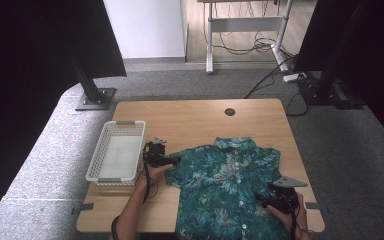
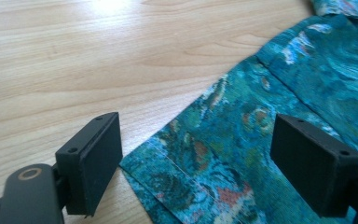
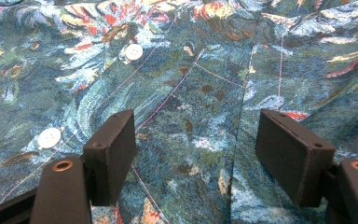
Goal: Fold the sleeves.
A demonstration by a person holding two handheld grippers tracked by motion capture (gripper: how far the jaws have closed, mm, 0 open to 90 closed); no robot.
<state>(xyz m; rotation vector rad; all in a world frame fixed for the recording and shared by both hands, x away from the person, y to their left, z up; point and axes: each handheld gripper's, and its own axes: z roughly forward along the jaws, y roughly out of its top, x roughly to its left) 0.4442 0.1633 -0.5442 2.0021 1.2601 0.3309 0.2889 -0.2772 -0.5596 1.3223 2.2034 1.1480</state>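
A teal floral short-sleeved shirt (image 1: 225, 190) lies spread on the wooden table (image 1: 190, 120), collar at the far end, white buttons down the front. My left gripper (image 1: 176, 161) stands open at the shirt's left sleeve. In the left gripper view the sleeve's hem corner (image 2: 168, 163) lies between the wide-apart jaws of the left gripper (image 2: 196, 163), and no pad presses on it. My right gripper (image 1: 260, 197) hovers open over the shirt's lower right part. In the right gripper view the right gripper (image 3: 196, 161) has flat cloth (image 3: 191, 116) and two white buttons (image 3: 134, 52) ahead of its jaws.
A white perforated basket (image 1: 116, 150) stands on the table's left side, just left of my left hand. A round cable hole (image 1: 230, 111) sits near the far edge. Bare wood lies beyond the collar and along the right edge. Black stands flank the table on the carpet.
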